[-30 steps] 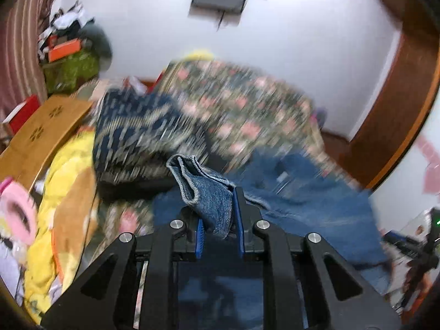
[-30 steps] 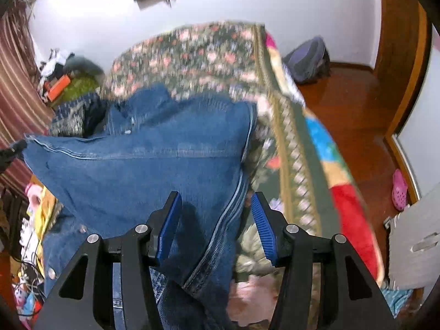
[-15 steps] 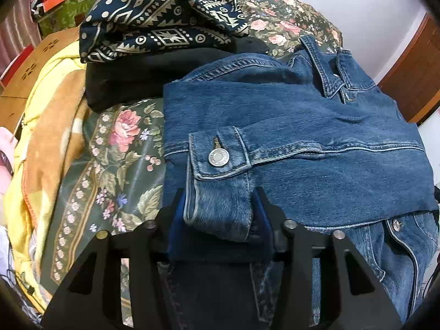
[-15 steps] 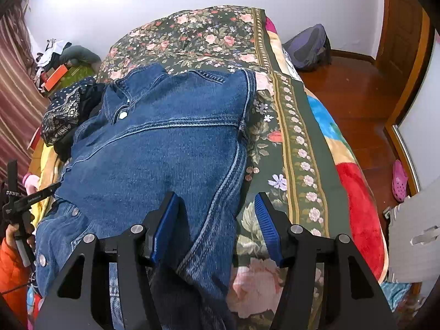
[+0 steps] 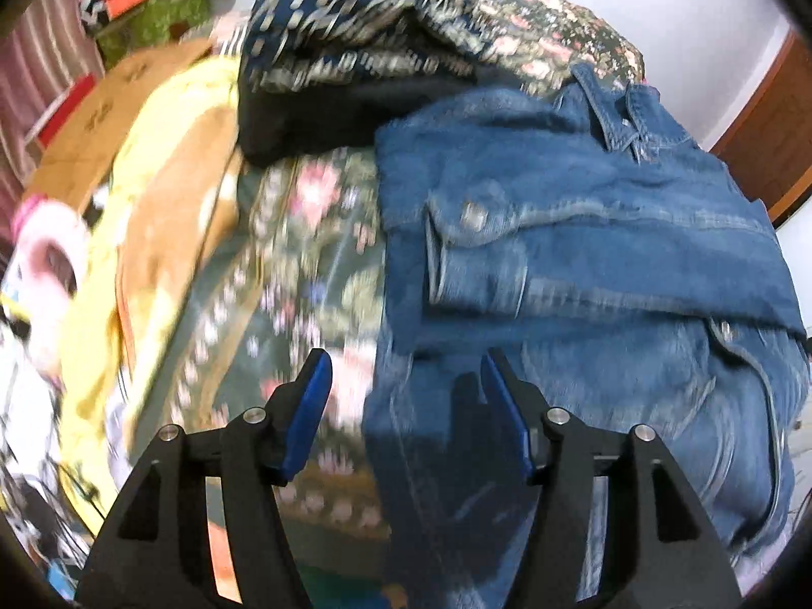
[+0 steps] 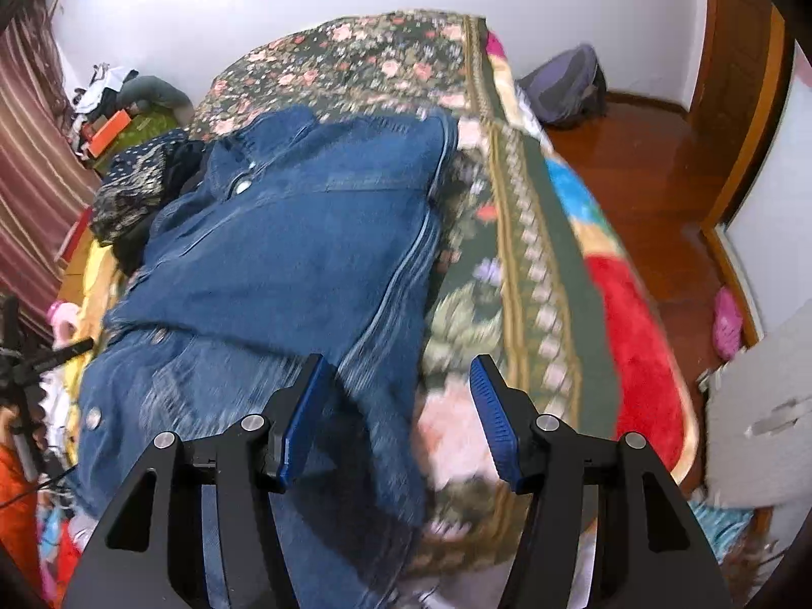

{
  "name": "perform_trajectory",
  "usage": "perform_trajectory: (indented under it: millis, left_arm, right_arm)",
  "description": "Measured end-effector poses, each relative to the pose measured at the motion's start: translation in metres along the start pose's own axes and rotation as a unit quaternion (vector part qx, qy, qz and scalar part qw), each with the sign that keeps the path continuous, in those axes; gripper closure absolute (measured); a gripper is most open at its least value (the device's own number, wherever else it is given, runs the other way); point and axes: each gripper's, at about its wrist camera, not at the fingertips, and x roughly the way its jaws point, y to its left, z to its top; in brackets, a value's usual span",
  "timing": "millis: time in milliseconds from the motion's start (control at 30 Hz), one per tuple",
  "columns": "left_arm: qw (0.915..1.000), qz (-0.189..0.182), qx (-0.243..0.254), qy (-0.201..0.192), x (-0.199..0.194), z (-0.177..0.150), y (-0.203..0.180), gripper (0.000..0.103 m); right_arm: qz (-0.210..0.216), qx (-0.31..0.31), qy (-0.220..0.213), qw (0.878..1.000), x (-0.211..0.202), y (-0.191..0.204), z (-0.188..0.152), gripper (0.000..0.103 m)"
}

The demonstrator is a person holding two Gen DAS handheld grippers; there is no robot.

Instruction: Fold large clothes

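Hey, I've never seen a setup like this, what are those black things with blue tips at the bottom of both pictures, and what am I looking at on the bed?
Those are hand-held tongs, one in each of a person's hands, each with a wide-angle camera looking forward along its two fingers. One picture comes from the left tongs, the other from the right tongs. The blue strips are the grip pads.

Both look down on a bed covered by a floral blanket. On it lies a denim jacket, partly folded, with a buttoned sleeve cuff laid across it. Beyond it is a pile of dark patterned clothes.

Nothing is held right now. The left tongs are opening above the jacket's edge; the right tongs stand open over the jacket's other edge, and neither pair of pads presses on cloth.
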Motion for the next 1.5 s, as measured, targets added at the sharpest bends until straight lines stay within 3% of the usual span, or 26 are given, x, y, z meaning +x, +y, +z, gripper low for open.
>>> perform_trajectory:
  millis: [200,367,433,533,567,600,633,700,733,767,967,1100,1233,1267,1367,1500]
  left_arm:
    - [0.9942,-0.054,-0.057,0.073,0.025,-0.052,0.021,0.043]
    - [0.9811,-0.119,-0.131,0.078,0.026,-0.077,0.03,0.042]
    - [0.9773,-0.153,-0.126,0.075,0.021,-0.082,0.025,0.042]
    - [0.9796,-0.164,-0.094,0.068,0.013,-0.084,0.011,0.044]
    - [0.9796,-0.17,-0.085,0.066,0.01,-0.083,0.007,0.051]
    - [0.98,-0.171,-0.079,0.063,0.008,-0.082,0.004,0.055]
    - [0.981,-0.172,-0.066,0.059,0.003,-0.08,-0.002,0.064]
    - [0.9831,-0.171,-0.046,0.047,-0.005,-0.075,-0.011,0.078]
    - [0.9837,-0.17,-0.039,0.042,-0.008,-0.072,-0.015,0.09]
    - [0.9846,-0.168,-0.03,0.035,-0.013,-0.067,-0.02,0.093]
    - [0.9818,-0.186,-0.015,-0.034,-0.057,-0.02,-0.028,0.096]
    - [0.9711,-0.221,-0.035,-0.083,-0.087,0.014,-0.018,0.096]
    - [0.9591,-0.244,-0.068,-0.125,-0.098,0.058,-0.005,0.096]
    - [0.9599,-0.237,-0.071,-0.131,-0.093,0.067,-0.004,0.096]
    - [0.9735,-0.172,-0.067,-0.134,-0.063,0.084,0.0,0.096]
    - [0.9862,-0.121,-0.085,-0.075,0.001,0.088,0.003,0.096]
  right_arm:
    - [0.022,0.023,0.026,0.999,0.006,0.002,-0.025,0.049]
    - [0.051,0.049,0.029,0.997,0.006,-0.002,-0.034,0.048]
    - [0.066,0.056,0.028,0.996,0.007,-0.003,-0.036,0.045]
    - [0.083,0.053,0.023,0.995,0.006,-0.001,-0.037,0.045]
    - [0.094,0.052,0.021,0.994,0.005,0.001,-0.037,0.046]
    - [0.105,0.048,0.017,0.993,0.004,0.004,-0.036,0.055]
    - [0.112,0.045,0.014,0.993,0.002,0.006,-0.037,0.06]
    - [0.13,0.041,0.007,0.991,-0.001,0.01,-0.033,0.083]
    - [0.128,0.045,0.003,0.991,-0.001,0.012,-0.03,0.087]
    - [0.131,0.049,0.0,0.99,-0.001,0.013,-0.027,0.092]
    - [0.173,0.056,-0.052,0.982,-0.023,0.019,0.009,0.092]
    - [0.193,0.053,-0.099,0.975,-0.043,0.015,0.051,0.093]
    - [0.183,0.061,-0.129,0.973,-0.041,0.003,0.081,0.093]
    - [0.169,0.062,-0.13,0.975,-0.031,0.0,0.089,0.093]
    - [0.126,0.069,-0.108,0.984,0.01,-0.008,0.101,0.093]
    - [0.113,0.085,-0.06,0.988,0.058,-0.025,0.096,0.093]
